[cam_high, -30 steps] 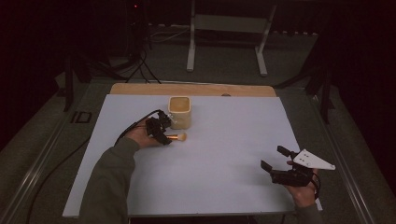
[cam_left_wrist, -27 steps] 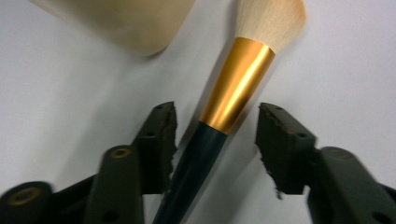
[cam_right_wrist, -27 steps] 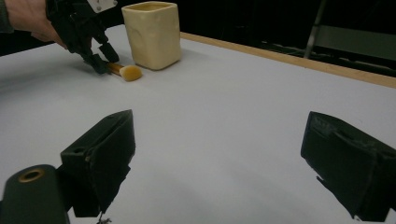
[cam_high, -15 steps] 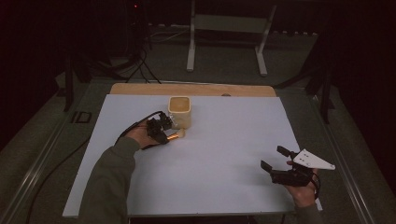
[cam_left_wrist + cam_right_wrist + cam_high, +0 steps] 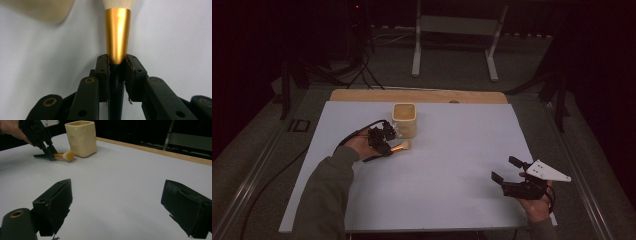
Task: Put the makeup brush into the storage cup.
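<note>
A makeup brush [image 5: 118, 32] with a black handle, a gold ferrule and pale bristles lies on the white table top [image 5: 452, 165]. My left gripper [image 5: 117, 62] is shut on the brush where handle meets ferrule. In the high view the left gripper [image 5: 388, 148] sits left of centre, and the brush [image 5: 401, 146] points right, just in front of a cream square cup [image 5: 404, 120]. My right gripper [image 5: 505, 169] hovers open near the front right corner, nothing between its jaws. In the right gripper view, its jaws [image 5: 117, 202] frame the far-off cup [image 5: 81, 138] and brush [image 5: 65, 155].
A wooden strip [image 5: 422, 96] runs along the table's far edge. Cables [image 5: 362, 75] and a metal stand [image 5: 452, 45] are on the dark floor beyond. The left gripper's cable [image 5: 357, 132] loops over the table.
In the high view less of the brush shows past the left gripper than a second ago. Both hands have kept their places.
</note>
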Tool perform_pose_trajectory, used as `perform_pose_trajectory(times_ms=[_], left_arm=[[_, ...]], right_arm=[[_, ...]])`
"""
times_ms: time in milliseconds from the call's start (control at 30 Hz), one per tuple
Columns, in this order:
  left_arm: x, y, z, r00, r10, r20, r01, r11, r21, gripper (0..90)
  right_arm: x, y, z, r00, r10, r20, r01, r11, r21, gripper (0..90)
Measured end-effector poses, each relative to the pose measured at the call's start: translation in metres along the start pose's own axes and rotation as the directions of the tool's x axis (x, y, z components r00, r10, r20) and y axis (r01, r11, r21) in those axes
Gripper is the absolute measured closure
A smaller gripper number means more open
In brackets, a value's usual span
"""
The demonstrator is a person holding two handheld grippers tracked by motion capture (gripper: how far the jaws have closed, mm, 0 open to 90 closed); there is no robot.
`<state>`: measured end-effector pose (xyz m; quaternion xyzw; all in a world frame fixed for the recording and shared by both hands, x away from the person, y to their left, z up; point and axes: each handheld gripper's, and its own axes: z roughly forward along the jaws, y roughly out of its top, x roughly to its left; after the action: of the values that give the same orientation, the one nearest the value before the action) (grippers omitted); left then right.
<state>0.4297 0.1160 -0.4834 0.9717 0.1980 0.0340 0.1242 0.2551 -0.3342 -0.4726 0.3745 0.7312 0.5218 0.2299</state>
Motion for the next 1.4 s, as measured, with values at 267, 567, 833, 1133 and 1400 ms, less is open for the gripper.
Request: perform_pose_trajectory(times_ms=[267, 567, 833, 1133, 1400], left_arm=[[0.001, -0.003, -0.012, 0.9998, -0.014, -0.012, 0.014, 0.9993, -0.034, 74.9], [0.002, -0.006, -0.025, 0.9994, -0.032, -0.014, 0.030, 0.9957, -0.088, 74.9], [0.001, -0.006, -0.034, 0.9987, -0.048, -0.015, 0.045, 0.9867, -0.156, 74.9], [-0.001, -0.007, -0.040, 0.9984, -0.052, -0.022, 0.047, 0.9816, -0.185, 74.9], [-0.004, -0.007, -0.045, 0.9985, -0.049, -0.026, 0.043, 0.9771, -0.209, 74.8]], right_arm=[[0.000, 0.000, 0.000, 1.0000, 0.001, 0.002, -0.001, 1.000, 0.001, 10.1], [0.000, 0.000, 0.000, 1.0000, 0.002, 0.003, -0.002, 1.000, 0.005, 10.1], [0.001, 0.000, 0.000, 1.0000, 0.001, 0.005, -0.001, 1.000, 0.002, 10.1], [0.001, 0.000, 0.000, 1.0000, 0.002, 0.005, -0.002, 1.000, 0.003, 10.1], [0.001, 0.000, 0.000, 1.0000, 0.001, 0.005, -0.001, 1.000, 0.004, 10.1]])
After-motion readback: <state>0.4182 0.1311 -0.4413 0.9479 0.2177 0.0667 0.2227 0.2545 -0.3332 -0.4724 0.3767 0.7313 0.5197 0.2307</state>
